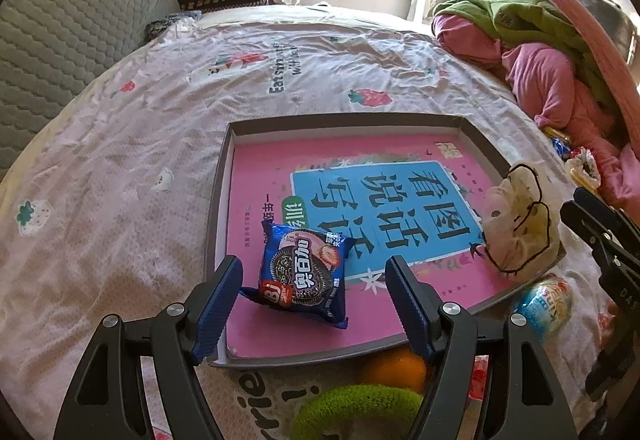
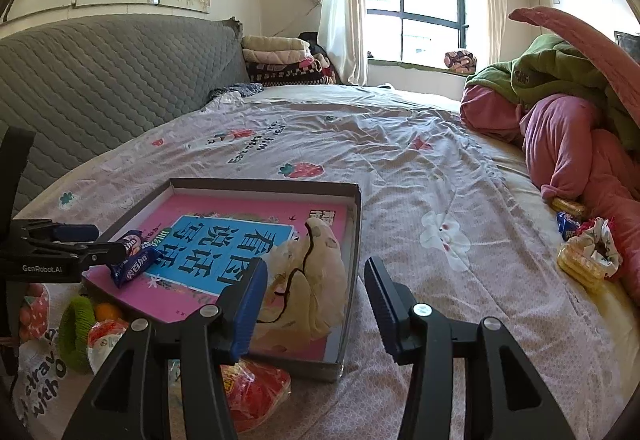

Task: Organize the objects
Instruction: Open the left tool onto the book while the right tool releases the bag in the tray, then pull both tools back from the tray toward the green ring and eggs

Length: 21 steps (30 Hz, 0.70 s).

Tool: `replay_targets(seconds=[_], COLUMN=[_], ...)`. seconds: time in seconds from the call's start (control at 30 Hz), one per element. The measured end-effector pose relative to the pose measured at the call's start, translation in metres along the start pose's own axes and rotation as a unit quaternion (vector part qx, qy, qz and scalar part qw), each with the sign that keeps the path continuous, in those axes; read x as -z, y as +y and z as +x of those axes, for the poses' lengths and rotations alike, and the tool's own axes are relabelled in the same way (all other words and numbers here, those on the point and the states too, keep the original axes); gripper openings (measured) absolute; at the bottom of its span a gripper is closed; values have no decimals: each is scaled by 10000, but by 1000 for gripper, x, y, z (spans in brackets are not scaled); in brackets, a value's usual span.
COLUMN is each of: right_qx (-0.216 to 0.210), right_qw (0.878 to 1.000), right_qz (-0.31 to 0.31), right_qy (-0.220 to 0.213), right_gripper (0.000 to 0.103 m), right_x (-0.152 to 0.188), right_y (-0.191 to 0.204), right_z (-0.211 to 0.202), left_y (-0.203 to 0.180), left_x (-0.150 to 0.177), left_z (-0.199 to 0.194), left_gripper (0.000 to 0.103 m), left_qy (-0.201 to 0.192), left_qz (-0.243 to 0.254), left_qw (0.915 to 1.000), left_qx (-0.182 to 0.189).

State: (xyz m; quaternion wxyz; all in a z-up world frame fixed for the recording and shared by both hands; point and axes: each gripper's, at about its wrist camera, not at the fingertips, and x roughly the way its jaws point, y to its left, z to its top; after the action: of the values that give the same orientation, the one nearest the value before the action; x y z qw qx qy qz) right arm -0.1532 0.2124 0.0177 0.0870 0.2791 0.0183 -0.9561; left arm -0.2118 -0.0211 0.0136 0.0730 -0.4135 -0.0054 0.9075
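A grey shallow box (image 1: pixel 218 199) (image 2: pixel 356 224) lies on the bed with a pink and blue book (image 1: pixel 400 207) (image 2: pixel 224 240) inside. A blue cookie packet (image 1: pixel 306 276) (image 2: pixel 134 258) rests on the book at the box's near corner, between the spread fingers of my left gripper (image 1: pixel 314 304), which is open. A cream plush toy (image 1: pixel 520 217) (image 2: pixel 312 280) lies in the box's right part. My right gripper (image 2: pixel 316 300) is open and empty, just in front of the plush toy and over the box's right wall.
Near the box's front edge lie an orange (image 1: pixel 394 368) (image 2: pixel 107 312), a green fuzzy ring (image 1: pixel 356 412) (image 2: pixel 74 324), a round packaged snack (image 1: pixel 542 306) and a red packet (image 2: pixel 256 392). More snacks and a scrunchie (image 2: pixel 592 252) lie by the pink and green bedding (image 2: pixel 568 143) at right.
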Motion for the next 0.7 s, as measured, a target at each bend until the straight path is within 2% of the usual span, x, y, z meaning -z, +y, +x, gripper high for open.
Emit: replay_targets(seconds=[0.43, 0.7], right_qx=[-115, -210], right_qw=[9998, 9995], right_qz=[16, -22], right_qy=[-136, -243], right_gripper=[51, 51], right_x=[-3, -3], right_y=[3, 8], right_z=[-9, -15], left_y=[1, 3], left_x=[-4, 0], left_z=[-25, -32], left_gripper=[75, 75], left_qy=[-303, -333], left_qz=[-6, 7], left_qw=[9995, 9994], left_qx=[-41, -94])
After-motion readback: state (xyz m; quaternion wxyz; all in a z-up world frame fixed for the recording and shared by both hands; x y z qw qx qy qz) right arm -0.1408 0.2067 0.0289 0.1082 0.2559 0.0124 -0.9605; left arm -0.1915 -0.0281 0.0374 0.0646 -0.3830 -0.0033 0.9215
